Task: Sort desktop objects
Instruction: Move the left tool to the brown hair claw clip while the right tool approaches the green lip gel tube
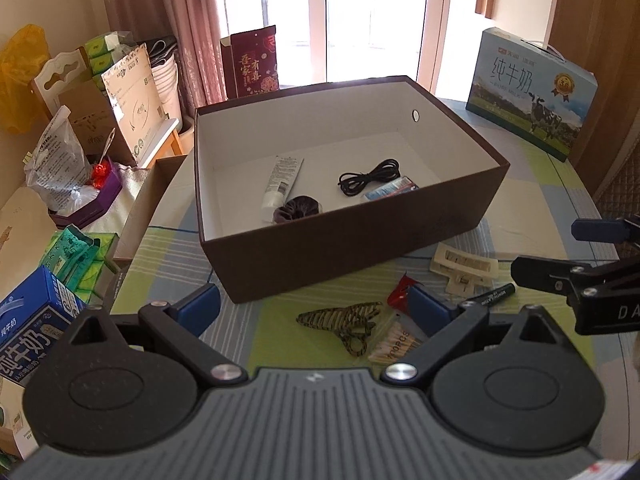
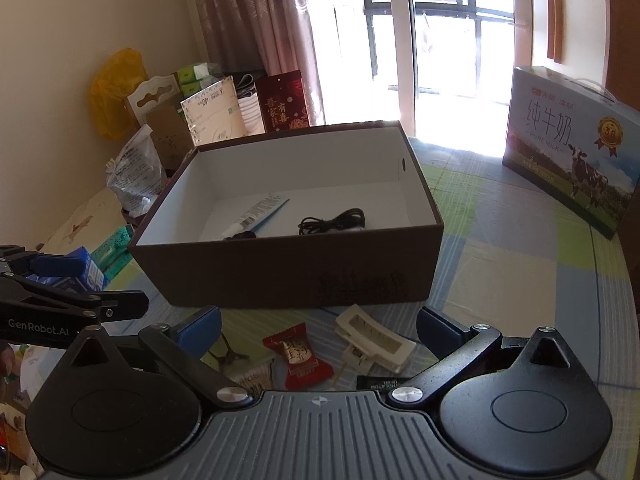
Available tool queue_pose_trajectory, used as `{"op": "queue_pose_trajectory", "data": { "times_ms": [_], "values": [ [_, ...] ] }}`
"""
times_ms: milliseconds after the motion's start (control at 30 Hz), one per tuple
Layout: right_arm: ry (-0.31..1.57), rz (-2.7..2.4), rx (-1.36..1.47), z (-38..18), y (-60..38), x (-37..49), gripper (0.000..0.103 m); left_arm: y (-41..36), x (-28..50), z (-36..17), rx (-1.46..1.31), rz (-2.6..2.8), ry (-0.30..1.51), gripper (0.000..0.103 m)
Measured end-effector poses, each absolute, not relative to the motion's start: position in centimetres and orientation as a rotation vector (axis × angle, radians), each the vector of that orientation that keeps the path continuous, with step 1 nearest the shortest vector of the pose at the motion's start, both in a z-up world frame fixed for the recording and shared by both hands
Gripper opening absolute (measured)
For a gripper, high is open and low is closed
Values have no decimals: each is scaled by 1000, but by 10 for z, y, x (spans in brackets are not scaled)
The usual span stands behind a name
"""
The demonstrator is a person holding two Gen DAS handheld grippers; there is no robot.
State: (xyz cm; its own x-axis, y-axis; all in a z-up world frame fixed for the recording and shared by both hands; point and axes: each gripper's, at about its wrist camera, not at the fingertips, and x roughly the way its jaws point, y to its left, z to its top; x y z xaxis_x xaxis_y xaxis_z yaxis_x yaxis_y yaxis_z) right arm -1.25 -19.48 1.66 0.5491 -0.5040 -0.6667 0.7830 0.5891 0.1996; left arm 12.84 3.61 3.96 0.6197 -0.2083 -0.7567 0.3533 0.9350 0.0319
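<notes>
A brown box is found standing open on the table. Four items are already lodged inside it: a white tube, a coiled black cable, a dark scrunchie and a small blue packet.

Sorting is judged partly done. Still lying on the table, in front of the box, are a patterned hair clip, a cream hair claw, a red wrapped sweet, a black marker and a pack of cotton swabs.

The left hand-held gripper is held above these loose items with jaws spread wide and nothing grasped. The right hand-held gripper is likewise wide open and empty, over the sweet and claw.
</notes>
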Motion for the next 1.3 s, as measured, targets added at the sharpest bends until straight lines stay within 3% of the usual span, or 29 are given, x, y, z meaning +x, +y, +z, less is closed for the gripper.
{"op": "queue_pose_trajectory", "data": {
  "times_ms": [1000,1300],
  "values": [
    [718,-843,592,-42,-163,-41,101,43,98,-15,205,-372,925,94],
    [729,-884,595,-54,-165,-46,101,37,99,-25,257,-397,877,85]
  ]
}}
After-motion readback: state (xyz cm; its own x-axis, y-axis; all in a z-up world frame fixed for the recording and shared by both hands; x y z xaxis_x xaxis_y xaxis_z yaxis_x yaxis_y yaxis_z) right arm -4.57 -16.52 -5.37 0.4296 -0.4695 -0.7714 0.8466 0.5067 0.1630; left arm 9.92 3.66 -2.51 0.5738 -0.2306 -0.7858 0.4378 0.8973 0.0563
